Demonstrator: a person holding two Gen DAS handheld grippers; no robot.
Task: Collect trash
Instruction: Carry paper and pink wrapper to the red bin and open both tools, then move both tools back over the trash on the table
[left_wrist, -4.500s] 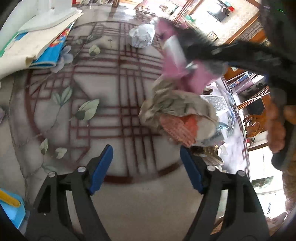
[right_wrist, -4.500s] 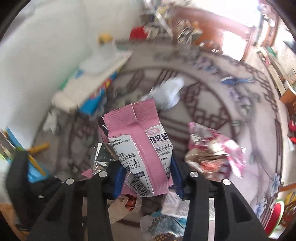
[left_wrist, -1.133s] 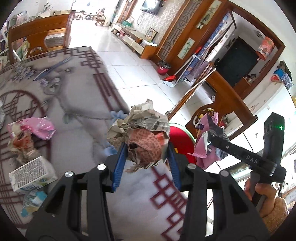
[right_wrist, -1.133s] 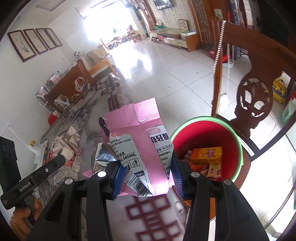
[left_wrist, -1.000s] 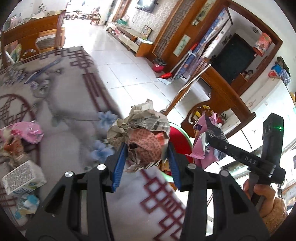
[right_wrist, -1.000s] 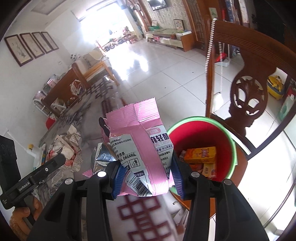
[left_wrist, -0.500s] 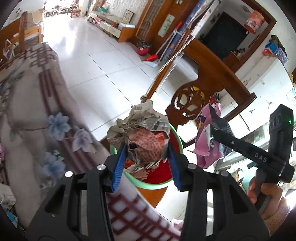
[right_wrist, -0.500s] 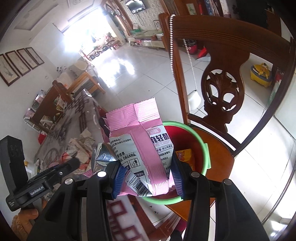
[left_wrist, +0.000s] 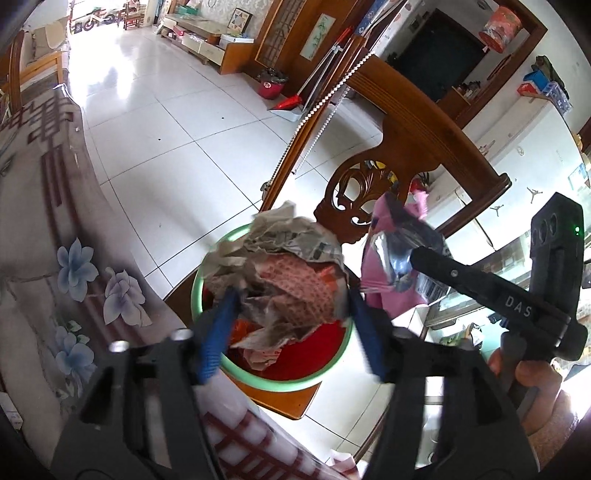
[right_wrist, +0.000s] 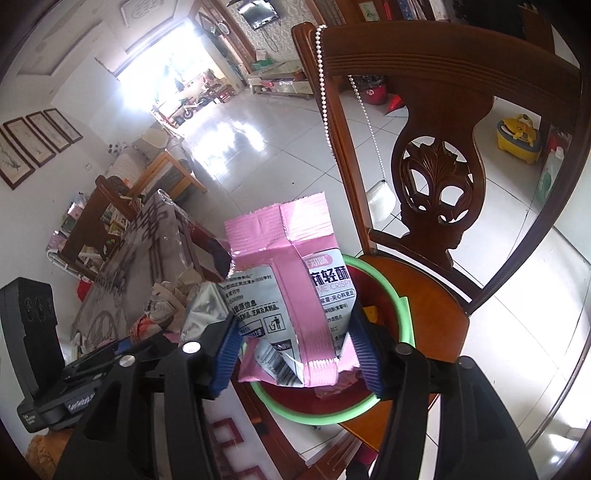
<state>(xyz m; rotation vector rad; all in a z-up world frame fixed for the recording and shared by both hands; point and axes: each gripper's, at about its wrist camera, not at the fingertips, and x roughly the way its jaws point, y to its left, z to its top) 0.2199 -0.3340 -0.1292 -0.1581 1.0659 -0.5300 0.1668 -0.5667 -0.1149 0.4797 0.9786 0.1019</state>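
A crumpled newspaper wad (left_wrist: 280, 266) sits loosely between the blue pads of my left gripper (left_wrist: 291, 332), whose jaws are opening, directly over the red bin with a green rim (left_wrist: 277, 384). A pink snack wrapper (right_wrist: 291, 280) hangs between the pads of my right gripper (right_wrist: 295, 354), which is also opening, above the same bin (right_wrist: 402, 317). Neither pair of pads seems to press on its item. In the left wrist view the right gripper (left_wrist: 406, 254) with the pink wrapper (left_wrist: 399, 280) is to the right of the bin.
The bin stands on the seat of a carved wooden chair (right_wrist: 436, 170), with some packets inside. The patterned tablecloth's edge (left_wrist: 44, 229) lies to the left, close by the chair. White tiled floor (left_wrist: 177, 122) stretches beyond. A person's hand (left_wrist: 528, 384) holds the right gripper.
Both grippers travelled from over the table to above the bin. In the last half second both pairs of jaws widened, and the wad and the wrapper loosened between them.
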